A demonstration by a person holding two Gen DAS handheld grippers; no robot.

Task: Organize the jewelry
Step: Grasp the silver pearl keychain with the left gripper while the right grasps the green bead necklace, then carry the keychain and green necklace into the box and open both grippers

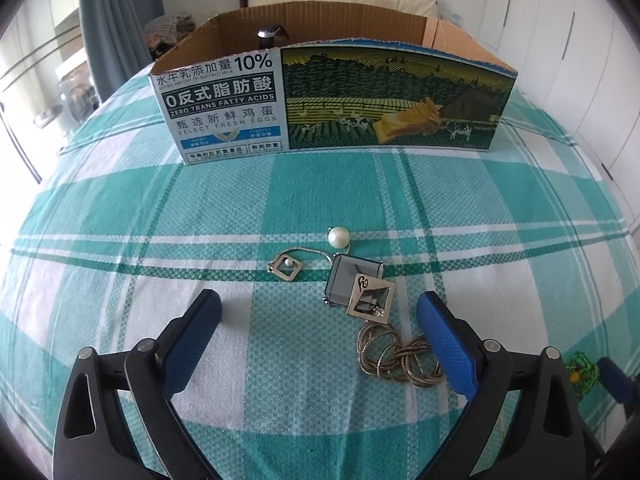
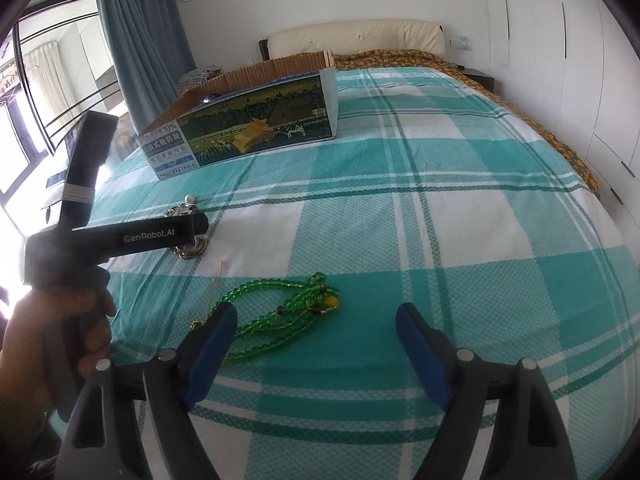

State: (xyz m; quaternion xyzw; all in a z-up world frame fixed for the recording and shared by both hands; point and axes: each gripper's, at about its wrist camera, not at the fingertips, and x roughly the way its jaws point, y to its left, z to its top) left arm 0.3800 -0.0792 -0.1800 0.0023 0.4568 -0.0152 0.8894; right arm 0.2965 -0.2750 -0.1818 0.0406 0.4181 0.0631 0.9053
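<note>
On the checked bedspread lies a silver chain necklace (image 1: 394, 356) with square pendants (image 1: 370, 294), a pearl (image 1: 339, 237) and a small square charm (image 1: 287, 269). My left gripper (image 1: 318, 306) hovers over them, jaws open, with the chain close to the right finger. A green bead necklace (image 2: 288, 312) lies in front of my right gripper (image 2: 314, 318), which is open with its left fingertip (image 2: 224, 316) over the beads. An open cardboard box (image 1: 332, 100) stands beyond, holding a dark watch (image 1: 269, 36).
The left gripper's black body (image 2: 120, 236) and the hand (image 2: 52, 328) holding it fill the left of the right wrist view. A cream headboard (image 2: 356, 38), a blue curtain (image 2: 140, 40) and white wardrobes (image 2: 560, 40) surround the bed. The green beads (image 1: 580, 372) show at the left view's right edge.
</note>
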